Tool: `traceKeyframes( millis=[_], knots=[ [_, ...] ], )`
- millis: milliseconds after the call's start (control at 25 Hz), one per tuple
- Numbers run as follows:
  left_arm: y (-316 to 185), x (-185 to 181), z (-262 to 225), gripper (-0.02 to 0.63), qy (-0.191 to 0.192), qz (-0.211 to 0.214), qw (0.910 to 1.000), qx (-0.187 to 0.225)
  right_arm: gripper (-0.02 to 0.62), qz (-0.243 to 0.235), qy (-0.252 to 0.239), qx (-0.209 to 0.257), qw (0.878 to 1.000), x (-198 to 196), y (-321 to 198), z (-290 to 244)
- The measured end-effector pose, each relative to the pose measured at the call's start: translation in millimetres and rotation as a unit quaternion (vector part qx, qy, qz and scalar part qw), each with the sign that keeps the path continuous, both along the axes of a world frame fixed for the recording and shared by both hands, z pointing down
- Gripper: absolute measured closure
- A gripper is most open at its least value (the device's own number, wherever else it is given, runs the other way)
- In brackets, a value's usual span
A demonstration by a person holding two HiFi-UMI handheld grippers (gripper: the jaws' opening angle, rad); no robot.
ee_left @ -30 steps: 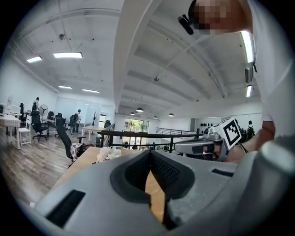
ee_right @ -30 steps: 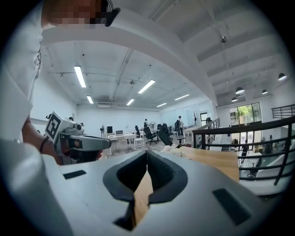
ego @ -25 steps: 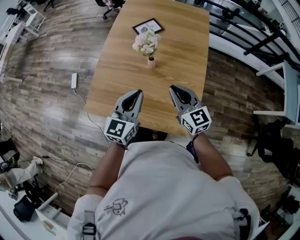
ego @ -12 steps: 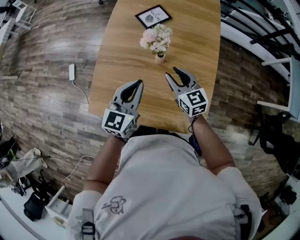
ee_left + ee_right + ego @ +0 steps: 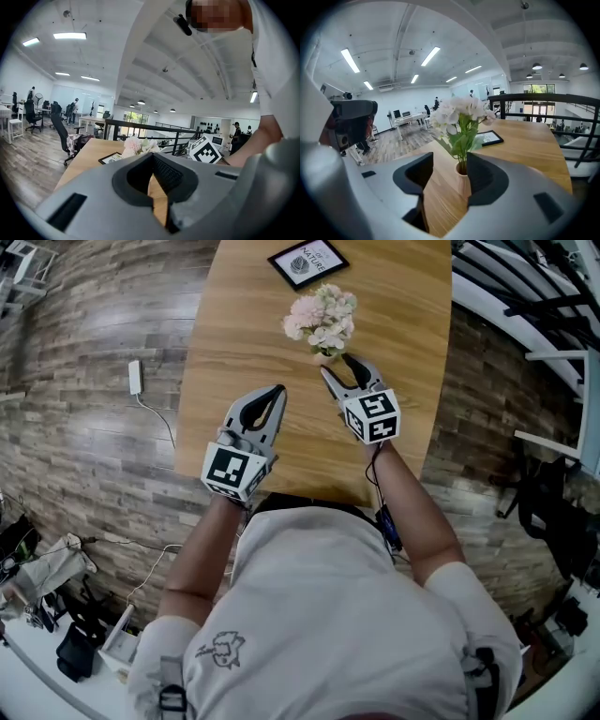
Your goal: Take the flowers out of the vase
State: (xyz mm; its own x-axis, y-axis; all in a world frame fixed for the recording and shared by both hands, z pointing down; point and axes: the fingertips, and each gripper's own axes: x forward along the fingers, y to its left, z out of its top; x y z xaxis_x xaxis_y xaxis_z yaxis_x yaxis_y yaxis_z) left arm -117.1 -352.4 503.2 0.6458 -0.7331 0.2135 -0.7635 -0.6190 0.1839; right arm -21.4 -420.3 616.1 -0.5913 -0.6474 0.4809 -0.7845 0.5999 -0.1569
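Note:
A bunch of pale pink and white flowers (image 5: pixel 322 315) stands in a small pinkish vase (image 5: pixel 463 180) on the wooden table (image 5: pixel 234 334). My right gripper (image 5: pixel 336 367) is right at the vase with its jaws open; they have just been opening. In the right gripper view (image 5: pixel 450 161) the vase and green stems show in the gap, and the pads do not press on them. My left gripper (image 5: pixel 277 390) hovers over the table to the left, shut and empty. The left gripper view (image 5: pixel 152 157) shows the flowers (image 5: pixel 138 145) beyond its tips.
A black framed picture (image 5: pixel 307 259) lies flat behind the vase. A black railing (image 5: pixel 506 296) runs along the table's right side. A white power strip (image 5: pixel 134 376) lies on the wood floor to the left. Office chairs (image 5: pixel 58 126) stand further off.
Both grippers have moved forward over the table toward the vase, the right one further. The right jaws went from shut to wide open. The left stays shut.

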Motion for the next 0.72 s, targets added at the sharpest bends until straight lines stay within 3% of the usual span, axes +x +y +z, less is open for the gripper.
traceKeyframes(
  millis=[720],
  knots=[
    [-22.9, -1.7, 42.0, 0.603, 0.011, 0.003, 0.9988, -0.048, 0.367, 0.008, 0.025, -0.018, 0.999, -14.7, -48.4, 49.6]
  ],
)
